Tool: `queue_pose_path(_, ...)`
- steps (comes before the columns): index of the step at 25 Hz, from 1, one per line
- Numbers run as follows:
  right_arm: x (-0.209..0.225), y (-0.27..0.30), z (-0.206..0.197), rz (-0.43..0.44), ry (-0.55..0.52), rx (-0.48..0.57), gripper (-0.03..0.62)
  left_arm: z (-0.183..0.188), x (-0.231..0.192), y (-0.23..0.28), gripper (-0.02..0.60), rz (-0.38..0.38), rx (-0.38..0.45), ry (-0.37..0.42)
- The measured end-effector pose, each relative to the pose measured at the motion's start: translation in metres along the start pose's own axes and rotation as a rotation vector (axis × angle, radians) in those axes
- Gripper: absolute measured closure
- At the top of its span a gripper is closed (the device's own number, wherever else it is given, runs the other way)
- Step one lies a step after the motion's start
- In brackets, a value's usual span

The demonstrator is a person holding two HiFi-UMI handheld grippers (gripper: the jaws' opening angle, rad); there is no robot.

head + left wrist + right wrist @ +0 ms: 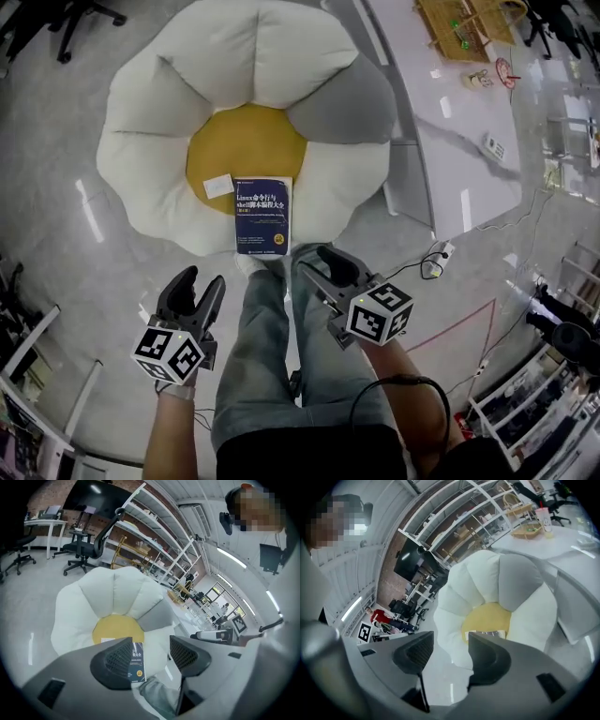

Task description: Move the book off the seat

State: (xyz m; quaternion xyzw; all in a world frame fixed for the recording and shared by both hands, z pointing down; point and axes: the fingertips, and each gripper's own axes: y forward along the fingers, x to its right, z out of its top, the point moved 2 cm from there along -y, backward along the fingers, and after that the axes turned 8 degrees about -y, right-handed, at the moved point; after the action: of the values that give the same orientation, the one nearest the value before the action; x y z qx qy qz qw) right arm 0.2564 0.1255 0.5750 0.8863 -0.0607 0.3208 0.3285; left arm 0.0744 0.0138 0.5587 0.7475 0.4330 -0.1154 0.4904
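A dark blue book [263, 216] lies flat on the flower-shaped seat cushion [141, 141], half on its yellow centre [239, 141] and half on the front white petal. A white slip [218, 186] sits beside the book. My left gripper [202, 281] hovers open, short of the cushion's front edge, left of the book. My right gripper [319, 267] is open too, just right of the book's near end. In the left gripper view the book [137, 663] shows between the spread jaws of the gripper [152, 656], far off. The right gripper view shows the gripper [450, 651] empty, book [487, 633] mostly hidden.
My jeans-clad legs [281, 366] stand right at the cushion's near edge. A white table [450, 122] with a wicker basket [464, 28] and a remote [494, 147] stands to the right. A power strip [436, 258] with cables lies on the floor. Shelves [525, 403] line the lower right.
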Motion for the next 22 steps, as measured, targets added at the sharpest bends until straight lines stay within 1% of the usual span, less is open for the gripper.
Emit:
queue_pose_path(5, 0.036, 0.035, -0.051, -0.008, 0.041, -0.077, 0.344, -0.041, -0.044, 0.039, 0.317, 0.016, -0.061, -0.041)
queue_pose_path(9, 0.065, 0.064, -0.096, -0.046, 0.093, -0.125, 0.335, -0.068, -0.073, 0.072, 0.296, -0.004, -0.117, -0.046)
queue_pose_path(14, 0.100, 0.105, -0.155, -0.074, 0.152, -0.197, 0.329, -0.108, -0.115, 0.125, 0.279, -0.012, -0.177, -0.090)
queue_pose_path(19, 0.123, 0.126, -0.200, -0.107, 0.229, -0.232, 0.318, -0.144, -0.147, 0.170, 0.268, -0.027, -0.269, -0.049)
queue_pose_path(22, 0.138, 0.139, -0.222, -0.128, 0.270, -0.238, 0.312, -0.155, -0.167, 0.195, 0.262, -0.027, -0.310, -0.029)
